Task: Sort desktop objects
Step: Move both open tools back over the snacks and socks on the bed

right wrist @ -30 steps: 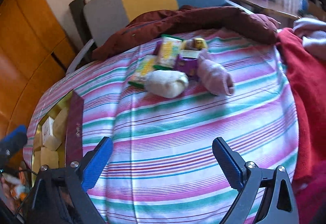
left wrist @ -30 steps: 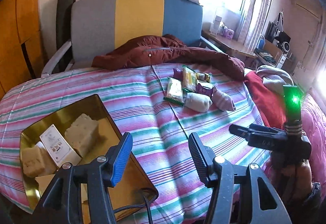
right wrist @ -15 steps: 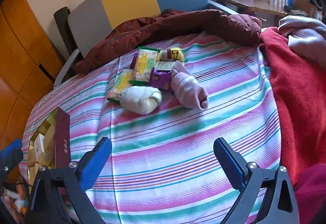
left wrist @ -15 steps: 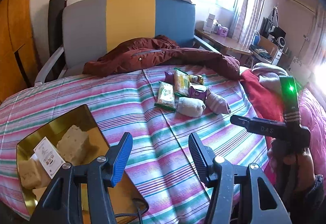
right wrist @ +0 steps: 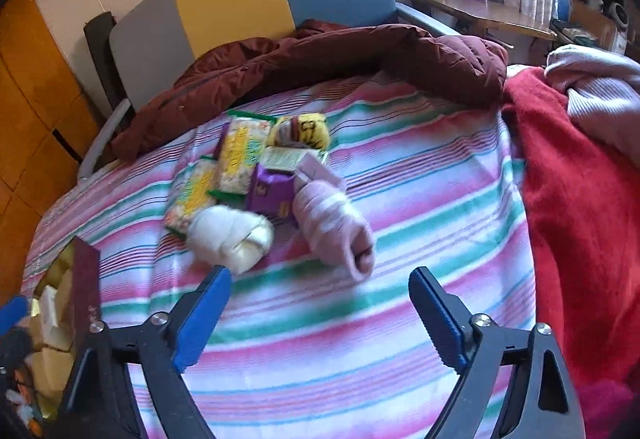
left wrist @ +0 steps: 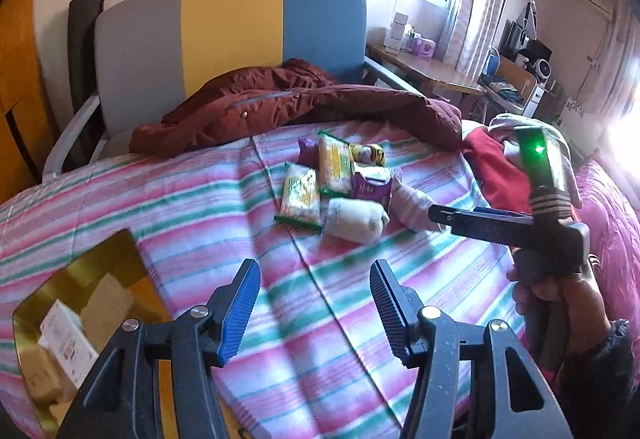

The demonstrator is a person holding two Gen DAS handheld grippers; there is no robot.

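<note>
While the striped pink, green and white bedspread point(right wrist: 400, 199) is carrying every item, the left gripper point(left wrist: 316, 303) is hovering above its near edge with its blue-padded fingers point(left wrist: 240, 307) spread apart and nothing between them. The right gripper point(right wrist: 320, 315) is hanging over the middle of the bedspread; its jaws are closing, though the blue pads are standing wide apart and are gripping nothing.

The task's things are lying in one cluster toward the far edge of the bedspread, just in front of the crumpled dark red padded jacket point(right wrist: 340, 51). The rolled cream-white sock bundle point(right wrist: 232, 239) is sitting nearest the right gripper, just beyond its left finger. The rolled pale pink sock bundle point(right wrist: 336, 227) is lying beside it. The purple snack packet point(right wrist: 268, 191) is touching both rolls from behind. Two yellow-green flat snack packets point(right wrist: 240, 155) are overlapping at the left of the cluster. A yellow rolled sock with dark markings point(right wrist: 304, 131) is resting at the far end.

The gold-lined open box point(left wrist: 80, 279) holding pale blocks and a white carton is sitting at the near left corner of the bedspread. A red blanket point(right wrist: 580, 199) is covering the right edge.
</note>
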